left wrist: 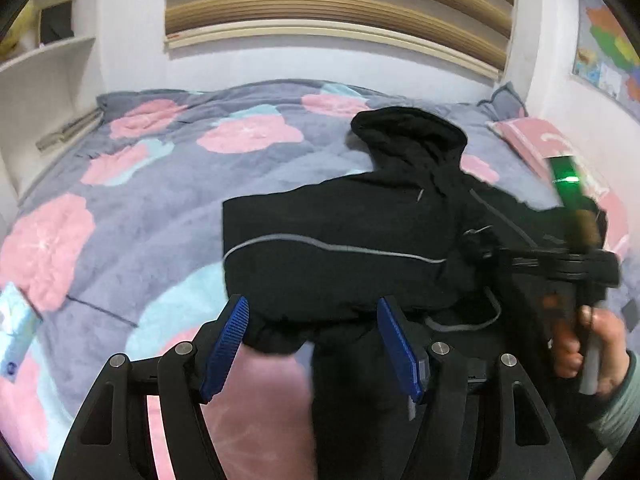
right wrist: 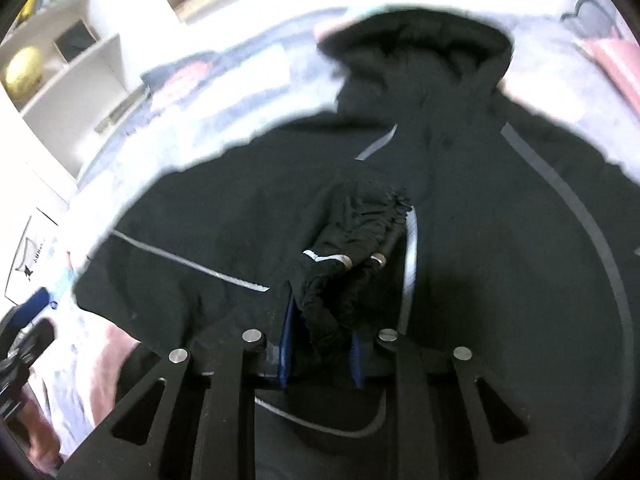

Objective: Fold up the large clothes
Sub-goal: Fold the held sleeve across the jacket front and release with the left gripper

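A black hooded jacket (left wrist: 340, 224) with thin grey piping lies on the flowered bed, hood toward the wall, one side folded across its body. My left gripper (left wrist: 314, 340) is open just above the jacket's near edge, its blue pads (left wrist: 226, 344) apart and holding nothing. In the right wrist view the jacket (right wrist: 500, 240) fills the frame. My right gripper (right wrist: 322, 344) is shut on a bunched sleeve cuff (right wrist: 352, 240) of the jacket and holds it over the jacket's body. The right gripper also shows in the left wrist view (left wrist: 560, 264), at the jacket's right side.
The bed cover (left wrist: 160, 208) is grey with pink and light blue flowers. White shelves (left wrist: 44, 80) stand at the left. A pink pillow (left wrist: 536, 136) lies at the far right by the wall. A window blind (left wrist: 340, 4) hangs behind the bed.
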### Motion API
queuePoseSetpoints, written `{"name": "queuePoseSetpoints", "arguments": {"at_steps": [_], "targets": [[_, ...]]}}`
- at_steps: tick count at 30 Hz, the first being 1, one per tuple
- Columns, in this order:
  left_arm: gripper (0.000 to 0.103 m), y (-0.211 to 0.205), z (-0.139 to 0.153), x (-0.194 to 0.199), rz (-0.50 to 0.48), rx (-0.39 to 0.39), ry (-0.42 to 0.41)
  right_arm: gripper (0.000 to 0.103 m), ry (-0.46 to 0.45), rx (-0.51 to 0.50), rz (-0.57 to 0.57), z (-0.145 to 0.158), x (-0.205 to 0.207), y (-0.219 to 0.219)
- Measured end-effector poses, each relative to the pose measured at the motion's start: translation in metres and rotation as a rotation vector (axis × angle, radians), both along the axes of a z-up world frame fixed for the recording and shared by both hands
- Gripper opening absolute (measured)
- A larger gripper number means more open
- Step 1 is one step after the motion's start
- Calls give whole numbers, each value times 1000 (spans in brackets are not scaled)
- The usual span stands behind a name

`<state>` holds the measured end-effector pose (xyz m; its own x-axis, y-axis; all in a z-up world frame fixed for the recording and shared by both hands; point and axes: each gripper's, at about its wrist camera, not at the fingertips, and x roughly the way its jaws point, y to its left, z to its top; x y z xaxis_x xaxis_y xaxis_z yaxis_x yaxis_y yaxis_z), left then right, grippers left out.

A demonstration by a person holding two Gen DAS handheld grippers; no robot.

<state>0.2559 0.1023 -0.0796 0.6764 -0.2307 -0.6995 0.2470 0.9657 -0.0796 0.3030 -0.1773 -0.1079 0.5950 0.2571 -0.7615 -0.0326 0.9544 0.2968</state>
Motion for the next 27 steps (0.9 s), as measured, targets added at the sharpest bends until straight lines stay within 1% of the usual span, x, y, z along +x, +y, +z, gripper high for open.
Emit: {"name": "queuePoseSetpoints", "arguments": {"at_steps": [1, 3, 5, 6, 8, 9, 10, 11, 12, 14, 17, 18, 19, 20, 22, 23, 24, 25, 27], "targets": [[68, -3, 2, 7, -5, -24, 11, 25, -23, -13, -14, 11, -4, -9], [68, -13, 5, 16, -13, -44, 15, 24, -73, -73, -57, 34, -15, -34], [68, -29, 8, 24, -39, -58, 17, 24, -118, -167, -119, 52, -25, -58], [68, -42, 8, 30, -69, -66, 27, 24, -139, -225, -160, 59, -32, -75], [68, -63, 5, 36, -97, -45, 33, 24, -149, -304, -224, 62, -42, -107], [68, -76, 1, 40, -110, -23, 34, 25, -138, -342, -257, 58, -44, -126], [68, -88, -4, 44, -124, -2, 38, 25, -122, -357, -279, 51, -45, -141], [68, -100, -12, 48, -134, 12, 47, 25, -95, -348, -294, 43, -45, -156], [68, -113, -25, 54, -147, 21, 71, 25, -53, -327, -301, 29, -41, -170], [68, -129, -47, 63, -150, 35, 119, 25, 18, -307, -314, 0, -33, -186], [68, -144, -90, 78, -106, 94, 199, 25, 125, -262, -319, -50, -25, -202], [68, -143, -102, 81, -98, 100, 208, 26, 145, -241, -317, -62, -26, -206], [68, -142, -105, 80, -96, 92, 195, 26, 141, -217, -315, -70, -28, -209], [68, -141, -106, 79, -95, 84, 184, 26, 124, -200, -311, -72, -32, -212], [68, -138, -104, 76, -95, 77, 169, 26, 121, -179, -296, -69, -43, -213], [68, -137, -105, 74, -96, 79, 156, 29, 118, -160, -291, -65, -46, -215], [68, -136, -105, 72, -95, 79, 139, 33, 105, -139, -295, -56, -51, -216], [68, -136, -107, 68, -92, 76, 121, 39, 87, -127, -303, -47, -55, -218], [69, -137, -108, 62, -85, 72, 91, 52, 6, -100, -306, -21, -67, -219]]}}
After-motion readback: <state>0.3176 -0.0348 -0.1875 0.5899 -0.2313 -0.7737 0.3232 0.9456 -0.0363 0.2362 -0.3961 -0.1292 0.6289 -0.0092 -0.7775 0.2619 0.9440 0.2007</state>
